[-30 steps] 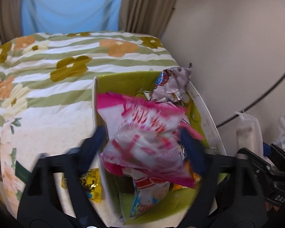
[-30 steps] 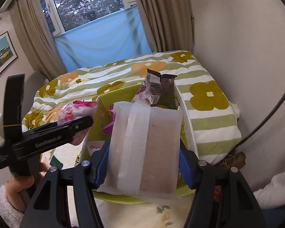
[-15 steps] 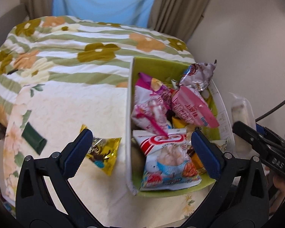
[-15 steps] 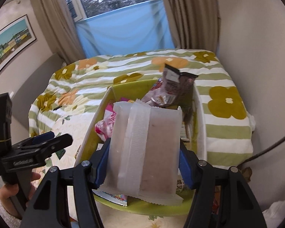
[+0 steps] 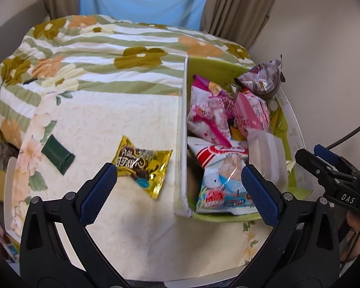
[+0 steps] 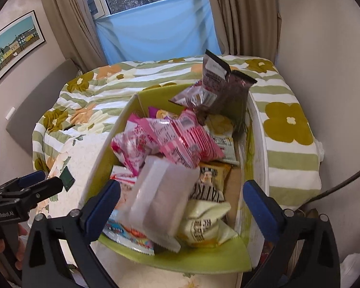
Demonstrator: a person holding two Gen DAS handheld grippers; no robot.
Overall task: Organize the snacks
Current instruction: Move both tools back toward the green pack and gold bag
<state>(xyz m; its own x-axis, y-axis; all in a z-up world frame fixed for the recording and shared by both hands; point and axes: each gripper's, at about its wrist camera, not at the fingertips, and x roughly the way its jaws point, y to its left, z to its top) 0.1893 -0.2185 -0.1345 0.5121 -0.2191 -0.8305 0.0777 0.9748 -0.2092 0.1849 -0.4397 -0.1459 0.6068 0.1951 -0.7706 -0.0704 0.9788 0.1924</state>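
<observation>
A green box (image 5: pixel 183 110) (image 6: pixel 199 259) on the bed holds several snack packets. A frosted white packet (image 6: pixel 159 199) lies on top of them, blurred, between my right fingers; it also shows in the left wrist view (image 5: pixel 265 151). My right gripper (image 6: pixel 180 206) is open and empty just above the box's near end. My left gripper (image 5: pixel 178 189) is open and empty above the box's left wall. A yellow chocolate packet (image 5: pixel 142 165) and a dark green bar (image 5: pixel 57 154) lie on the cloth left of the box. Pink packets (image 6: pixel 180 139) fill the box's middle.
The bed carries a green striped flower quilt (image 5: pixel 108 55) and a cream cloth (image 5: pixel 103 129). A wall (image 6: pixel 324 48) runs along the right. Curtains and a blue cover (image 6: pixel 156 31) are behind the bed. A cable (image 6: pixel 343 184) hangs at right.
My right gripper has opened and the white packet has dropped into the box. My left gripper let go of the pink packet earlier and has drawn back to the left.
</observation>
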